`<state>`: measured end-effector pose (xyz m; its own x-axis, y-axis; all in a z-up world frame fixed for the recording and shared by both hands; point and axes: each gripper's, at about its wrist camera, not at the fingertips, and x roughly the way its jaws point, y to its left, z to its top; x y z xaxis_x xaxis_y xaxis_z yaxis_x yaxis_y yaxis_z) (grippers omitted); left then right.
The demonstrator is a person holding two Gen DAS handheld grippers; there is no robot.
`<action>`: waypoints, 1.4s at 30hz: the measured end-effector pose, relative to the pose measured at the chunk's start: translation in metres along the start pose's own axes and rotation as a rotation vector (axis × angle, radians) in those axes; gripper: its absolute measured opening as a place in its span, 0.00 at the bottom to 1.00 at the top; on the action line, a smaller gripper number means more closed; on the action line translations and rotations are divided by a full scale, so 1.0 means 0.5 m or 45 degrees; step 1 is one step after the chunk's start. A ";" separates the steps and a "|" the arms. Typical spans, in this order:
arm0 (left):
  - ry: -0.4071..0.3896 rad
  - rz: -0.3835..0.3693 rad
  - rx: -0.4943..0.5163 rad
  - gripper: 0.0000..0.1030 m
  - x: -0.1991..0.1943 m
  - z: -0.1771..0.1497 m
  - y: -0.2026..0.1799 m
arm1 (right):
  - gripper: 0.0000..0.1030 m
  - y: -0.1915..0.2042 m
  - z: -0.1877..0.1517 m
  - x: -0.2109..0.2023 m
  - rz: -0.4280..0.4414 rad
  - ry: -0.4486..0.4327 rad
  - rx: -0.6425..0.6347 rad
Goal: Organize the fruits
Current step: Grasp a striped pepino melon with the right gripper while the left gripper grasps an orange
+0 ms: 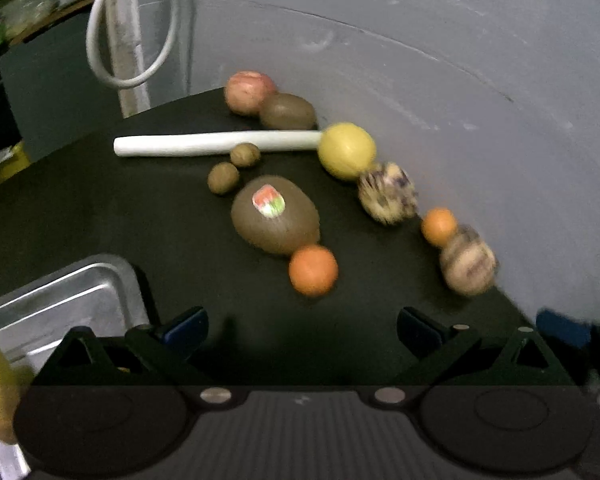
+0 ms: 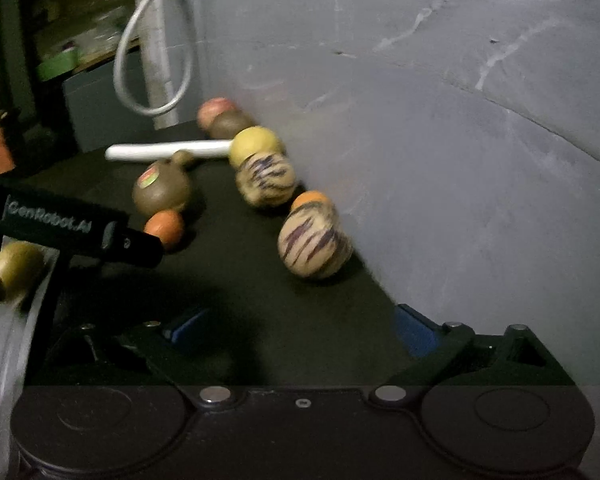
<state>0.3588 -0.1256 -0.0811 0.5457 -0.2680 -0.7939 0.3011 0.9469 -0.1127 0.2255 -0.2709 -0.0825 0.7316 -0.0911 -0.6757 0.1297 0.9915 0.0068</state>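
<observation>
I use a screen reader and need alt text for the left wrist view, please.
The open left gripper hovers empty over a black table of scattered fruit, nearest a stickered kiwi touching an orange. A metal tray sits at lower left; more fruit lines the grey wall.

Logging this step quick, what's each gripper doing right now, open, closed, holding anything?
Left gripper: open, fingers wide apart, holding nothing.
Right gripper: open, holding nothing.
</observation>
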 end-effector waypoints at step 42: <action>0.069 0.026 0.045 0.34 0.071 0.013 -0.061 | 0.52 -0.014 0.026 0.077 0.006 -0.027 0.068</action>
<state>0.3742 -0.1651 -0.1022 0.5094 -0.2376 -0.8271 0.3180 0.9451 -0.0756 0.2615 -0.2823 -0.0993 0.7462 -0.0888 -0.6597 0.1611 0.9857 0.0494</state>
